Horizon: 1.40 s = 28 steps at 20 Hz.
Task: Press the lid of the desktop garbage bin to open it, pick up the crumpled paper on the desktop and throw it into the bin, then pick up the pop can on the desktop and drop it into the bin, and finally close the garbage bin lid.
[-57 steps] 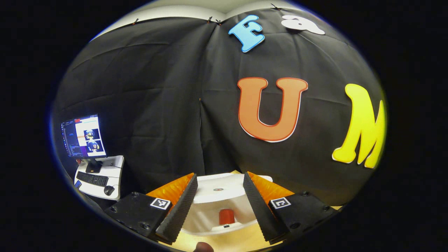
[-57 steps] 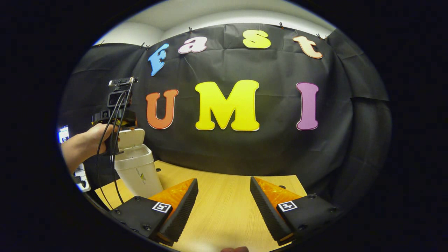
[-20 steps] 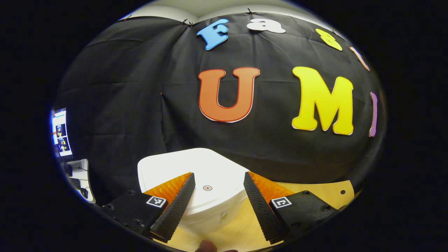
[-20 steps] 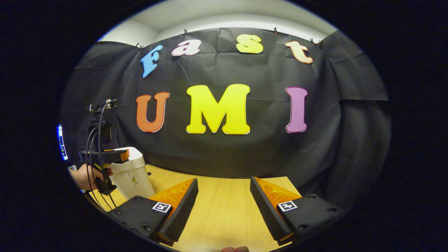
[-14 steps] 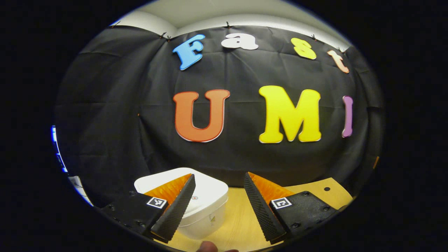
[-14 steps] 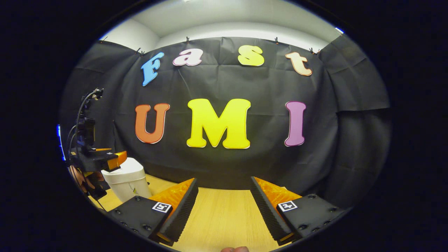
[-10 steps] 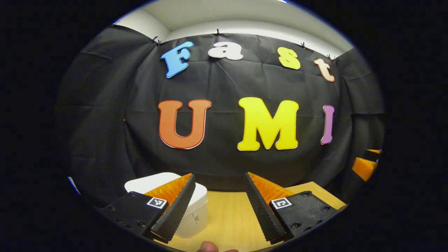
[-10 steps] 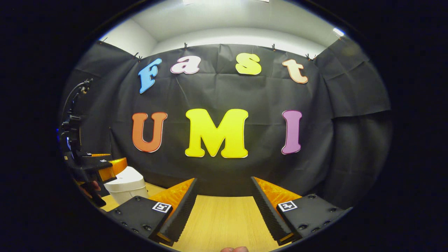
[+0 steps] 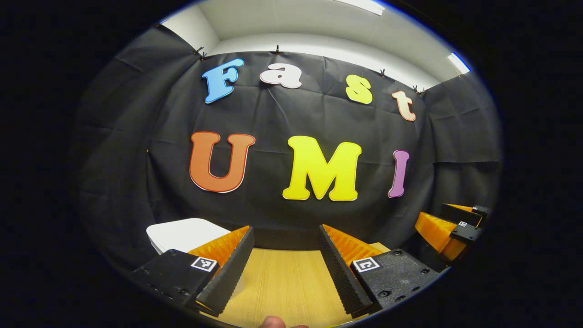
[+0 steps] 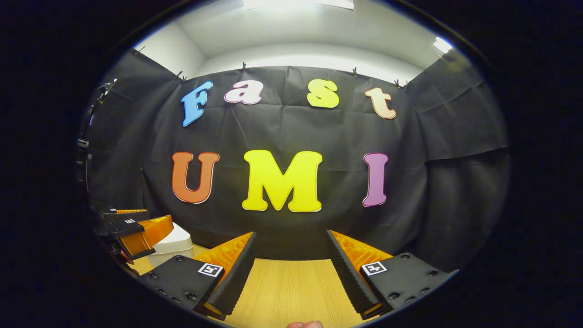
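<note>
My left gripper (image 9: 283,266) jaws apart, empty, over wooden table (image 9: 282,287). My right gripper (image 10: 289,269) likewise, jaws apart, nothing between. Bin (image 9: 182,233) beyond left finger, upright, lid shut and flat on top, near black cloth wall (image 9: 136,182).

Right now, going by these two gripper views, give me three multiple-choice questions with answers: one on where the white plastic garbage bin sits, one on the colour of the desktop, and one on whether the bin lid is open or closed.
1. In the left gripper view, the white plastic garbage bin sits
A. at lower left
B. at lower right
C. between the fingers

2. The desktop is
A. black
B. light wood
C. white

3. The bin lid is
A. standing open
B. missing
C. closed flat

Answers: 1 A, it shows beyond the left gripper on its left side. 2 B, yellowish wood grain shows between the open fingers. 3 C, the top lies flat on the bin.
</note>
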Each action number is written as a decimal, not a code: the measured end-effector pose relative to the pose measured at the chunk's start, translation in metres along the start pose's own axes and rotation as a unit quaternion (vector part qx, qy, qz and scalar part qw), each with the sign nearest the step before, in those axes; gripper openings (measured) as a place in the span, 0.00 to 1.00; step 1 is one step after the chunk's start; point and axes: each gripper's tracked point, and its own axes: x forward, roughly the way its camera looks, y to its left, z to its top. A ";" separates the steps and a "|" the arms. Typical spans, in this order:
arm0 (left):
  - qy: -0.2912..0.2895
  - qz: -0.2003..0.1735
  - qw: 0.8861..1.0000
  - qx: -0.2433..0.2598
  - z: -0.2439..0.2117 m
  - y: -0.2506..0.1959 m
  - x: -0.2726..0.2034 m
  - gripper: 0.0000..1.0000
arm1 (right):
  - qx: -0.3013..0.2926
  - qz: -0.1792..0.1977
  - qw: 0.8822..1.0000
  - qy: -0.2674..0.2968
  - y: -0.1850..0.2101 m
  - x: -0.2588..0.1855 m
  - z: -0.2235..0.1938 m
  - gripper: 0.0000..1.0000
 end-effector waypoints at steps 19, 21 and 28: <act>-0.024 -0.023 0.999 0.034 0.014 -0.025 -0.011 0.92 | 0.009 0.010 1.000 -0.006 0.002 0.002 0.008 0.94; -0.022 -0.022 0.999 0.033 0.012 -0.024 -0.011 0.92 | 0.013 0.014 1.000 -0.006 0.005 0.003 0.007 0.94; -0.019 -0.020 0.999 0.033 0.011 -0.024 -0.012 0.93 | 0.015 0.020 1.000 -0.001 0.004 0.005 0.004 0.94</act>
